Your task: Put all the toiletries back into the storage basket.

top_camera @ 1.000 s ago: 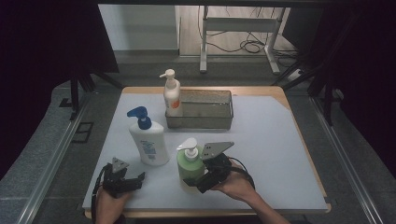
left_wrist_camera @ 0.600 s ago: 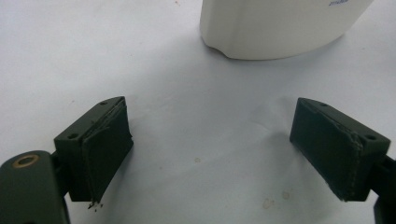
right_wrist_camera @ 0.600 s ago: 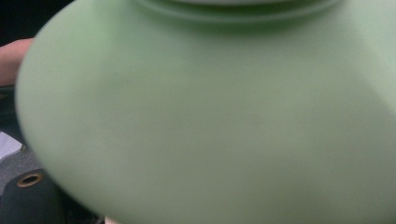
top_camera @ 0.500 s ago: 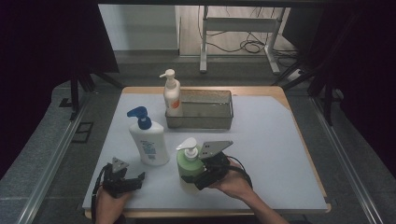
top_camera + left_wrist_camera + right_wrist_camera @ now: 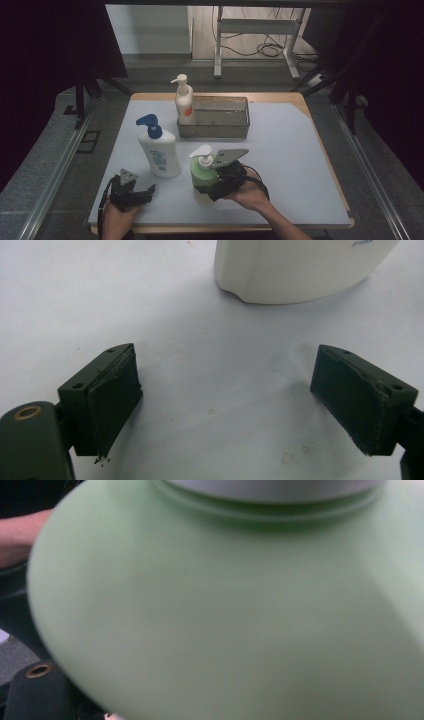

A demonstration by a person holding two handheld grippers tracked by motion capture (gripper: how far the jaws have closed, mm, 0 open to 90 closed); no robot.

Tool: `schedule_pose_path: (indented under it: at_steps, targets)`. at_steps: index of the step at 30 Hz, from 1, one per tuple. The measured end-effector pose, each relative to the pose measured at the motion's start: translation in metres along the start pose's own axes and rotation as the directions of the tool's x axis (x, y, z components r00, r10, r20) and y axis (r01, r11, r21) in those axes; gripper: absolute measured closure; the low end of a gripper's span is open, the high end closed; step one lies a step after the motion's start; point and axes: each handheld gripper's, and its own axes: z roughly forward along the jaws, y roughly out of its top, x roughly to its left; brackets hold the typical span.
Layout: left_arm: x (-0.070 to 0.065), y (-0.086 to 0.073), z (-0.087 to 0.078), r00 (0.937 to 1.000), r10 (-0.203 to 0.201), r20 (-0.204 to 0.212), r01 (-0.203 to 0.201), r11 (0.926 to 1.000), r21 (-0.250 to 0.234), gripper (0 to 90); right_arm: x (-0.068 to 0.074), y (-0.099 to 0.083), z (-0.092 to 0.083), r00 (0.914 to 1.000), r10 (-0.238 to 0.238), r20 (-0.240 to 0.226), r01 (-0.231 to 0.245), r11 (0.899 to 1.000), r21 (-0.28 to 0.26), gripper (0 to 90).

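Mostly hidden, green bottle [image 5: 240,610] covering right hand-held gripper [image 5: 212,187]

A lab-like recording bay: white table [image 5: 295,165] ringed by dark curtains [image 5: 50,45], floor cables [image 5: 265,49].

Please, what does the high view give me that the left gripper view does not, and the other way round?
The high view adds the right gripper, its jaws having just closed in around the green bottle, the orange-label bottle and the grey tray behind.

The left gripper view adds a close look at the left gripper: pads wide apart, bare table between them, small specks on it.

Both share the white bottle, standing just ahead of the left gripper.
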Motion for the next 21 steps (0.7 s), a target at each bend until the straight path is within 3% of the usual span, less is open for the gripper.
schedule_pose_path:
  at_steps: [21]
  targets:
    - [0.0,0.0,0.0,1.0,-0.001,0.0,0.001,1.0,-0.003,12.0,-0.03,0.026,-0.013,0.9981,0.011,0.061,-0.01,1.0,-0.02,11.8]
